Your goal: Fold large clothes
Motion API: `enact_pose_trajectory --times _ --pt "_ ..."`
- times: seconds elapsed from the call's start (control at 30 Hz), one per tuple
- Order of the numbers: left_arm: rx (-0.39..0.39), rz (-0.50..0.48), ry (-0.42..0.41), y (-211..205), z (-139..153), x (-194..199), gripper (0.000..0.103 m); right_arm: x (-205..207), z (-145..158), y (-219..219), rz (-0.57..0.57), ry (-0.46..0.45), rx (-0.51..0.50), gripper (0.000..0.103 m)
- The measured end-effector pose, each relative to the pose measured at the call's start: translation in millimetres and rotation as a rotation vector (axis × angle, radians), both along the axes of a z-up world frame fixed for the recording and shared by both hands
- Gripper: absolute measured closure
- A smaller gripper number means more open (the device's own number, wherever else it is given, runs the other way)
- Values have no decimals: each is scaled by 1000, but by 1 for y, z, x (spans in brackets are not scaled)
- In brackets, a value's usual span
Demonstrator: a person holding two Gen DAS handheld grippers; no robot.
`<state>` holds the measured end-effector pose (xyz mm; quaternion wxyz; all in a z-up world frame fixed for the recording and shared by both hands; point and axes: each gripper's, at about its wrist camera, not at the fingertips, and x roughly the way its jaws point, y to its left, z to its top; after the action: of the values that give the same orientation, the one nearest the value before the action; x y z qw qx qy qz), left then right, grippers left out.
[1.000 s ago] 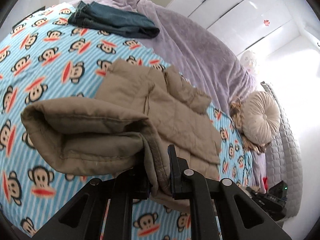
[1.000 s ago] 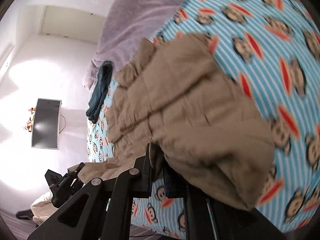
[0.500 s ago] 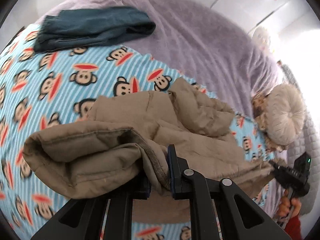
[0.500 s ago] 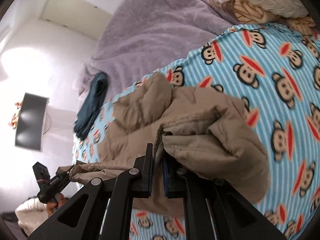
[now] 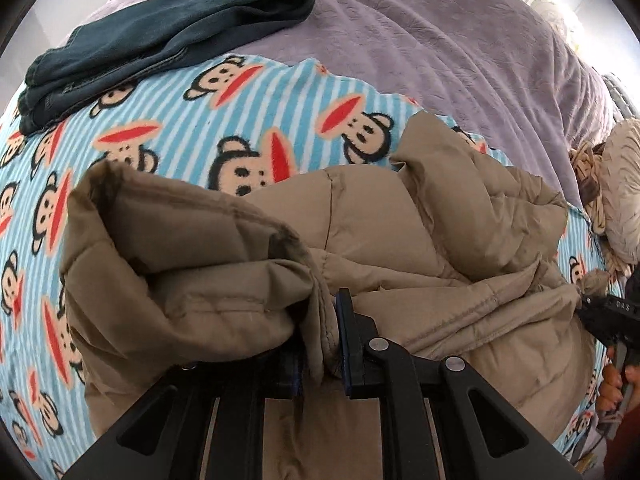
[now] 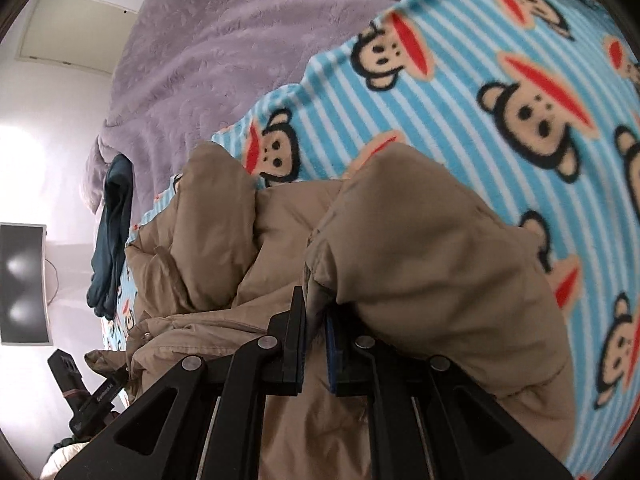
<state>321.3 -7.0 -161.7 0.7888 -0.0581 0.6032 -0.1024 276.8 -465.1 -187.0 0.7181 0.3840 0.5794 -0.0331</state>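
Observation:
A tan quilted jacket lies bunched on the blue striped monkey-print blanket. My left gripper is shut on a fold of the jacket's edge, with a rolled sleeve or hem hanging to its left. My right gripper is shut on another edge of the same jacket, which drapes over its right finger. In the left wrist view the right gripper shows at the far right, pinching the jacket's far end. The left gripper shows at the lower left of the right wrist view.
Folded dark blue jeans lie at the blanket's far edge; they also show in the right wrist view. A purple bedspread lies behind. A round cream cushion sits at the right. A dark screen hangs on the wall.
Both grippers have moved forward and lower over the bed, carrying the jacket's held edge toward its far side. The blanket and jeans now look closer and larger. Both grips are unchanged.

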Motion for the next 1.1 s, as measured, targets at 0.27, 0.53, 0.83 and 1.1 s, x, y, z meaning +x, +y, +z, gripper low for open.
enact_pose_trajectory --times 0.27,0.53,0.83,1.1 --pt "1 -50 -86 5 29 -16 72 4 3 3 23 -18 -16 94" --pt "100 -64 -272 12 79 -44 0 -4 39 8 78 -75 -98 63" --pt "51 -240 -193 -39 43 -64 63 -39 60 71 323 -186 -126 75" --pt "232 -207 -290 -63 8 -34 63 -14 18 81 372 -152 -289 82"
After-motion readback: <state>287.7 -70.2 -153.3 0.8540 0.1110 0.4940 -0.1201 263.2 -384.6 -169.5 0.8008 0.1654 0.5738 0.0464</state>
